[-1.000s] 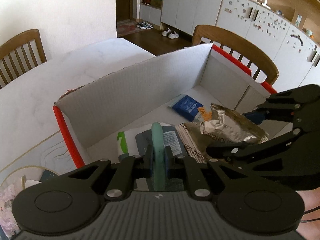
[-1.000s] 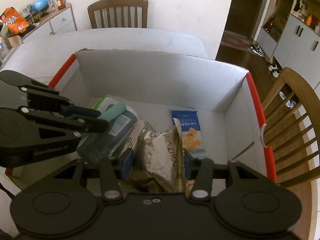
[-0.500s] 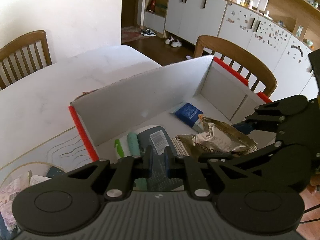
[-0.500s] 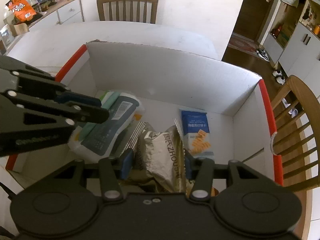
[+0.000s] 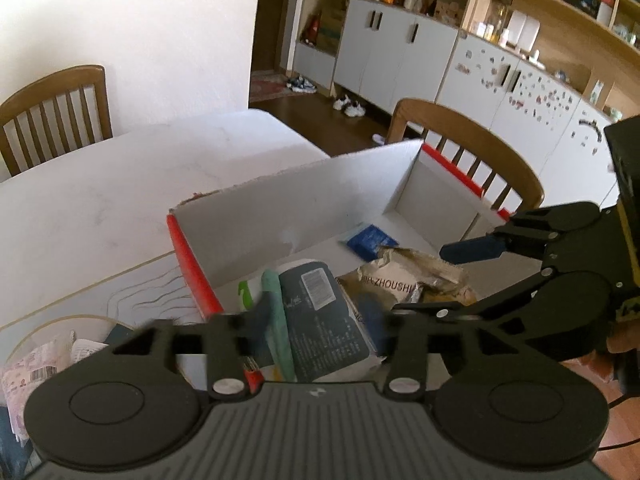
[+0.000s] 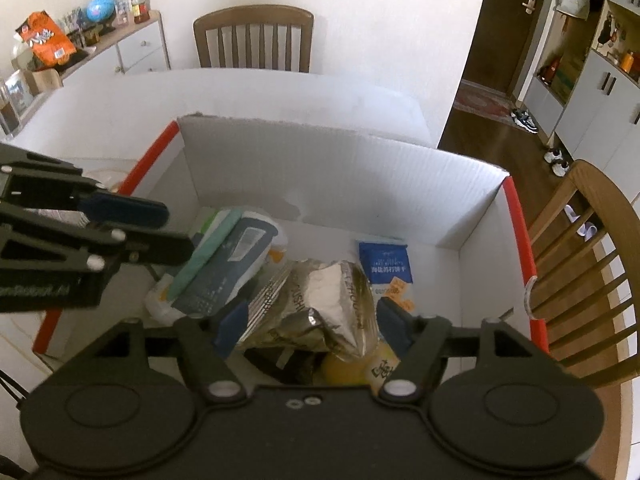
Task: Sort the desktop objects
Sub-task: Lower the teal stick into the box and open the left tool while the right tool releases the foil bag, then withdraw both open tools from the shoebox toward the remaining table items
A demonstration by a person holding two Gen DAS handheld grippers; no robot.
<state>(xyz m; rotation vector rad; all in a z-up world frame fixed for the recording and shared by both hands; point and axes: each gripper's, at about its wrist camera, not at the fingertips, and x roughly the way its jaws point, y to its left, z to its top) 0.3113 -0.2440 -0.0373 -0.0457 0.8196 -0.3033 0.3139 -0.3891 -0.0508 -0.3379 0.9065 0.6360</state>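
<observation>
Evidently a release is under way on both sides; the jaws of the left gripper (image 5: 316,316) are opening, and the wet-wipe pack (image 5: 320,312) seen between them is no longer pressed but lies on the floor of the cardboard box (image 6: 340,176), against its left wall, a slim green item (image 6: 204,256) resting along its top. The jaws of the right gripper (image 6: 312,320) are opening too; the silver snack bag (image 6: 324,304) sits between the blue pads, yet gaps can be seen on either side, so it is judged to be set down rather than held, leaning on the wipe pack's edge. A blue biscuit packet (image 6: 386,264) lies flat just beyond it, toward the far right corner. Both items are placed low inside the box, presumably so that they settle without a drop. Outside the box, at its left, more packets (image 5: 36,364) can be seen on the table (image 5: 120,184); these are judged to be unsorted.
</observation>
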